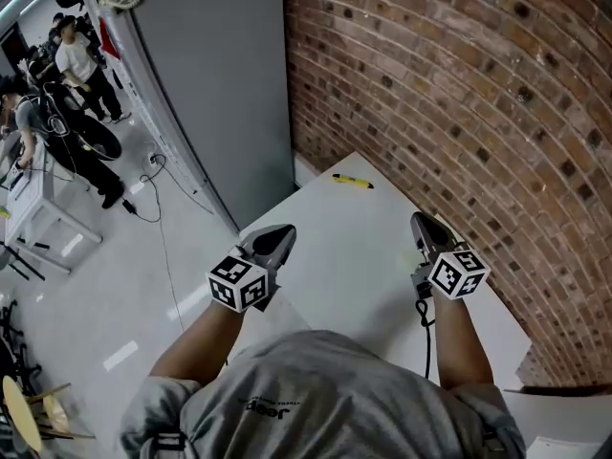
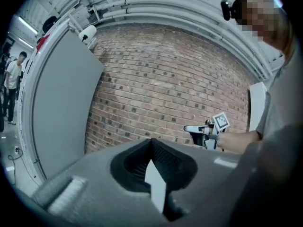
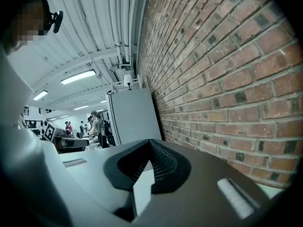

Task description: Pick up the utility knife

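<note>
A yellow utility knife (image 1: 352, 181) lies at the far end of the white table (image 1: 363, 256), close to the brick wall. Both grippers hover over the near half of the table, well short of the knife. My left gripper (image 1: 277, 240) is over the table's left edge; its jaws meet at the tip (image 2: 151, 140) with nothing between them. My right gripper (image 1: 427, 229) is near the wall side, its jaws likewise shut and empty (image 3: 150, 142). The knife shows in neither gripper view. The left gripper view shows the right gripper (image 2: 191, 129) from the side.
A brick wall (image 1: 459, 94) runs along the table's right side. A tall grey partition (image 1: 220, 84) stands at the table's far left corner. Several people (image 1: 76, 65) stand farther off on the left, with cables (image 1: 158, 199) on the floor.
</note>
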Available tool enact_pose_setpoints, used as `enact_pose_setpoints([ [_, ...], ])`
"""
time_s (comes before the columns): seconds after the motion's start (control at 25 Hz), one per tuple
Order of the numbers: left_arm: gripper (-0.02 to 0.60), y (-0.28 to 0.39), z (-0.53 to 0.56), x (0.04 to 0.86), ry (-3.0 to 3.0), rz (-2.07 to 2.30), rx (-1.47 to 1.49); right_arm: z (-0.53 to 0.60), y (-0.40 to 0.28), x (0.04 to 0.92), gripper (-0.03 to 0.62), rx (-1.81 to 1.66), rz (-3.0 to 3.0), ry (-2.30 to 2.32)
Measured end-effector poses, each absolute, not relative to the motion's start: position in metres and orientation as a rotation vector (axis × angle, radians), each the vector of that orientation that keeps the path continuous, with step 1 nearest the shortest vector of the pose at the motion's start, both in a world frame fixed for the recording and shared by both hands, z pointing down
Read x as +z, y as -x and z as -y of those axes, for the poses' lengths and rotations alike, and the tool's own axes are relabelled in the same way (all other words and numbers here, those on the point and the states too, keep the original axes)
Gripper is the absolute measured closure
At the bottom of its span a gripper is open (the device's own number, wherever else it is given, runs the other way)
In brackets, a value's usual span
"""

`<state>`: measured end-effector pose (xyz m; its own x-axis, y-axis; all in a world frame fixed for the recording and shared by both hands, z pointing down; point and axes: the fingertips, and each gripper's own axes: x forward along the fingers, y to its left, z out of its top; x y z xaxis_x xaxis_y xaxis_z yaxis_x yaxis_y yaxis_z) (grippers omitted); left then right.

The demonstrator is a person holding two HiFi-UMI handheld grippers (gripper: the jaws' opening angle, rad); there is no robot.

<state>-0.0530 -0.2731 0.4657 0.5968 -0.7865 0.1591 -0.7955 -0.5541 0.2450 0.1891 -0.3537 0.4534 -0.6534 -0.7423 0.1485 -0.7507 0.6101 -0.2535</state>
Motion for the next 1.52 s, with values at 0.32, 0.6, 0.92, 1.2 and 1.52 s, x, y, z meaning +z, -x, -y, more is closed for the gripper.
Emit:
enact_pose_setpoints([
  [0.32,0.583,0.068,0.342,0.492,-2.605,1.088,0.067,0.398,-0.164,0.478,0.583,0.441,2.745,-1.396],
  [0.6,0.583,0.120,0.398,0.487,-2.693,1.004,0.104,0.421,-0.125,0.477,0.583,0.357,2.636,-1.552],
  [0.92,0.583,0.118,0.407,0.466,-2.691,1.029,0.048,0.423,-0.123,0.455,0.583,0.314,2.644,-1.504],
  [1.2,0.581,0.110,0.412,0.463,-2.679,1.014,0.024,0.428,-0.134,0.464,0.583,0.352,2.636,-1.498],
  [1.52,0.376,0.102,0.422,0.469,-2.756,0.955,0.125,0.431,-0.134,0.470,0.583,0.354,2.642,-1.483],
])
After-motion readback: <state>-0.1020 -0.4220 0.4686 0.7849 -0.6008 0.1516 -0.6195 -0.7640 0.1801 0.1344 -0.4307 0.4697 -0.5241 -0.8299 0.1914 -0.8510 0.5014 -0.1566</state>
